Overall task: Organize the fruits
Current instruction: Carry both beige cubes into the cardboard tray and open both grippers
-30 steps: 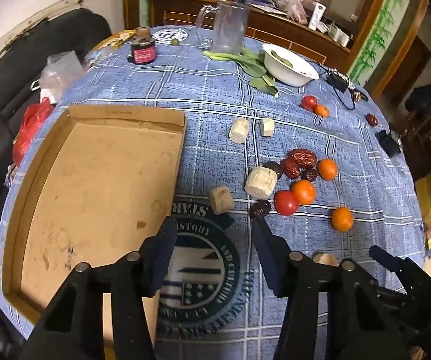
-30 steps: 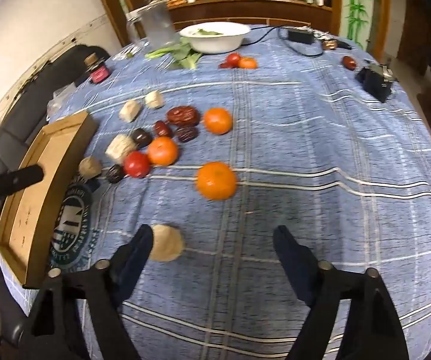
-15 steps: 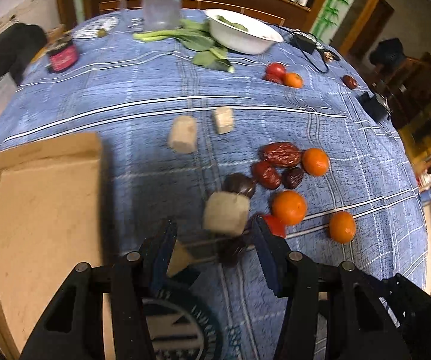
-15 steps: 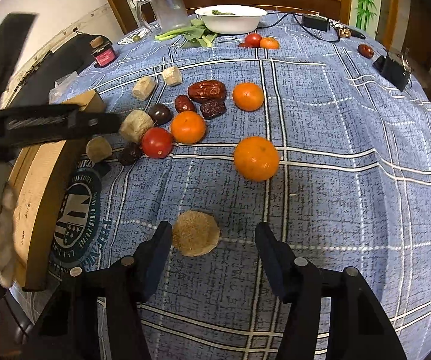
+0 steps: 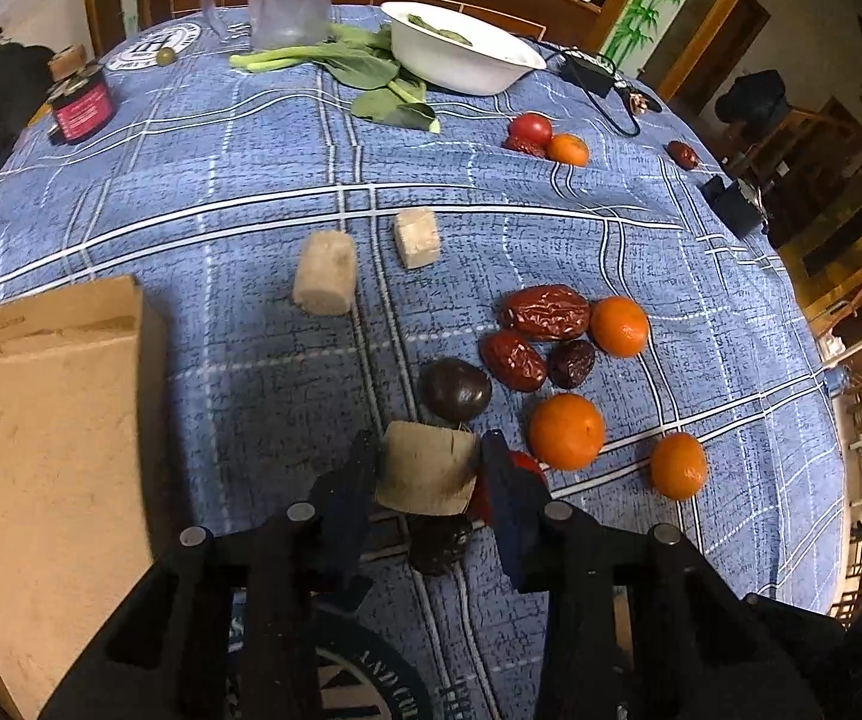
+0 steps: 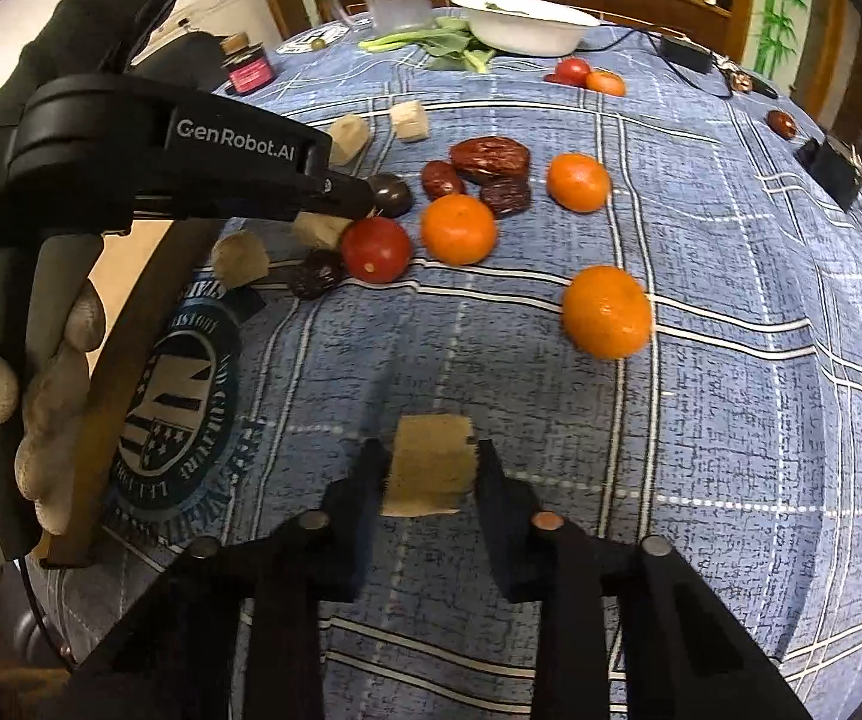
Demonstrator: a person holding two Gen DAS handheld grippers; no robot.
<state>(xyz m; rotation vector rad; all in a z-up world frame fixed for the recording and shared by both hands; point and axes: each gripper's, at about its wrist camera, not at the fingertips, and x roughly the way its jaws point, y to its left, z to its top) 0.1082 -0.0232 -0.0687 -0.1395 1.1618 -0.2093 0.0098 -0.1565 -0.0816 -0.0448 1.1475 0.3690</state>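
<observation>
Closing on a pale, rough-fibred cylindrical chunk (image 5: pixel 428 468), the left gripper (image 5: pixel 431 480) had both pads against it on the blue checked cloth (image 5: pixel 251 180), beside a smooth dark round fruit (image 5: pixel 454 390) and wrinkled red dates (image 5: pixel 544 312). Through the right wrist camera, the right gripper (image 6: pixel 428 474), jaws closing, clasped a tan, coarse-grained squarish chunk (image 6: pixel 431 462) below a glossy orange (image 6: pixel 607 312).

A round table covered by a blue checked cloth (image 5: pixel 251 180) is seen. On it are laid 4 orange tangerines (image 5: pixel 567 431), wrinkled red dates (image 5: pixel 544 312), pale beige chunks (image 5: pixel 326 281), a shallow cardboard tray (image 5: pixel 41 420), a white bowl (image 5: pixel 466 54) and green leaves (image 5: pixel 371 69).
</observation>
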